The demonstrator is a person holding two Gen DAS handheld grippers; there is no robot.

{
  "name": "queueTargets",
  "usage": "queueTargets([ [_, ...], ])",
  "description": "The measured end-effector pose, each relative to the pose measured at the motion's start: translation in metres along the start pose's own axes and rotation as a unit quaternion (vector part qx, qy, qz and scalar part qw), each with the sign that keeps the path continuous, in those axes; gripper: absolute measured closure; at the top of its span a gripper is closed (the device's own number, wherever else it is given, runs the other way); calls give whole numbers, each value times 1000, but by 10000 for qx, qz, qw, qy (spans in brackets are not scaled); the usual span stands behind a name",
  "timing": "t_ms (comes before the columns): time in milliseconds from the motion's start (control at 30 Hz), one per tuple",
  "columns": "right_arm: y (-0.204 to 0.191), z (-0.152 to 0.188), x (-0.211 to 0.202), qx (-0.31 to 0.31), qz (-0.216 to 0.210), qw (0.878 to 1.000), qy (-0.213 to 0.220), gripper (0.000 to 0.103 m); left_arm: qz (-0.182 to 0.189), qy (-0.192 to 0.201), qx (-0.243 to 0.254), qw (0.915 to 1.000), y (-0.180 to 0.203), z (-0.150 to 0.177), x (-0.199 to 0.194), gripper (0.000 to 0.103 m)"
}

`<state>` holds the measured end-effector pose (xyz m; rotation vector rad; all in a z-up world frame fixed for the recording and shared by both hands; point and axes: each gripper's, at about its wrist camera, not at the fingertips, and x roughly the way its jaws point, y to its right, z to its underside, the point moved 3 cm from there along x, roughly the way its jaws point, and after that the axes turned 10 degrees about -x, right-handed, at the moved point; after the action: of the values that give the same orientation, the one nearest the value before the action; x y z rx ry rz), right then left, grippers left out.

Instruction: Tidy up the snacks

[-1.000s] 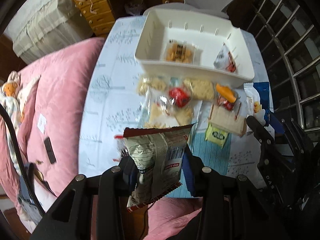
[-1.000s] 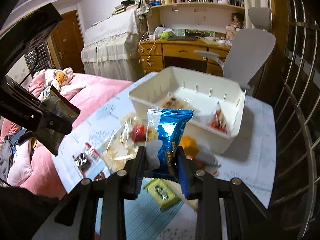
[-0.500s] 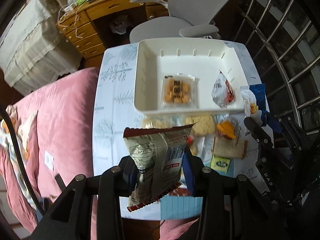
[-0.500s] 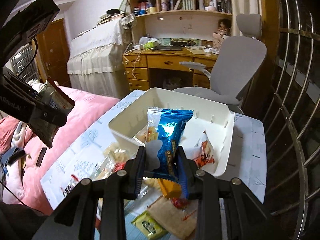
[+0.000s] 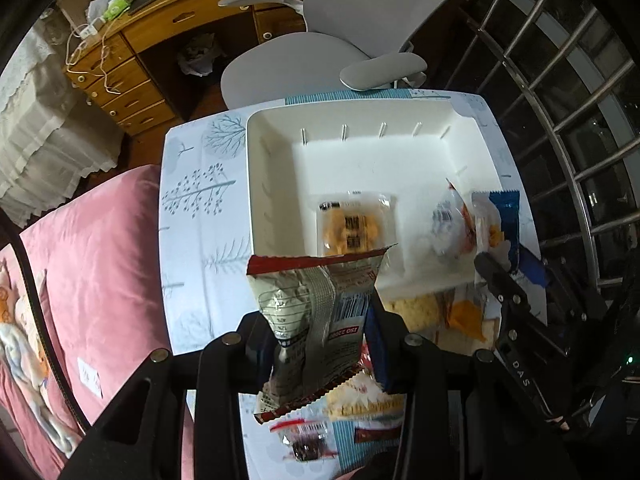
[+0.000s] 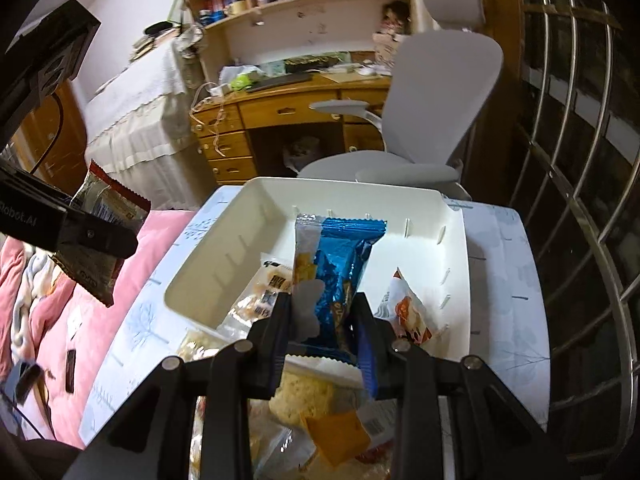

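My left gripper [image 5: 320, 332] is shut on a grey and red snack packet [image 5: 316, 312] and holds it above the near edge of the white bin [image 5: 272, 148]. My right gripper [image 6: 324, 320] is shut on a blue snack packet [image 6: 340, 264] over the bin's near wall [image 6: 192, 308]. In the bin lie a clear packet of yellow crackers [image 5: 352, 228] and a white and red packet [image 5: 448, 224]. Loose snacks [image 6: 320, 432] lie on the table in front of the bin. The left gripper with its packet [image 6: 96, 248] shows at the left of the right wrist view.
The small table [image 5: 200, 200] has a tree-print cloth. A pink bed [image 5: 88, 260] lies to its left. A grey office chair [image 5: 320, 40] and a wooden desk [image 5: 140, 64] stand beyond it. Metal window bars [image 5: 580, 100] run along the right.
Both grippers have moved forward with their packets, from over the loose snacks to over the bin. The bin now fills more of both views.
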<state>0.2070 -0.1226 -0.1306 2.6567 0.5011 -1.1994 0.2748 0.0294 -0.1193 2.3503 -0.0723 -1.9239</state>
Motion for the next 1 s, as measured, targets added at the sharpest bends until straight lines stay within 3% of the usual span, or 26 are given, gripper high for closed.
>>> queueTargets([
  [233,2,-6,23,270,90,9995,-165,73,183,-137,-31,9997,-9,-29,27,65],
  [300,3,-7,27,329,118,9992,-213,72,240,-166,-33,9996,-11,-31,34,58],
  [367,3,-6,33,399,153,9986,-314,69,243,-178,-33,9995,-12,-32,37,38],
  [400,4,-6,36,442,151,9982,-378,67,247,-168,-9,9996,-12,-32,38,36],
  [467,6,-3,40,561,115,9972,-481,59,291,-170,26,9994,-13,-32,38,36],
  [733,13,1,31,731,64,9958,-538,57,406,-138,-52,9991,-17,-25,33,36],
  [1000,22,11,3,913,3,9948,-447,53,409,16,-96,9991,-14,3,12,36],
])
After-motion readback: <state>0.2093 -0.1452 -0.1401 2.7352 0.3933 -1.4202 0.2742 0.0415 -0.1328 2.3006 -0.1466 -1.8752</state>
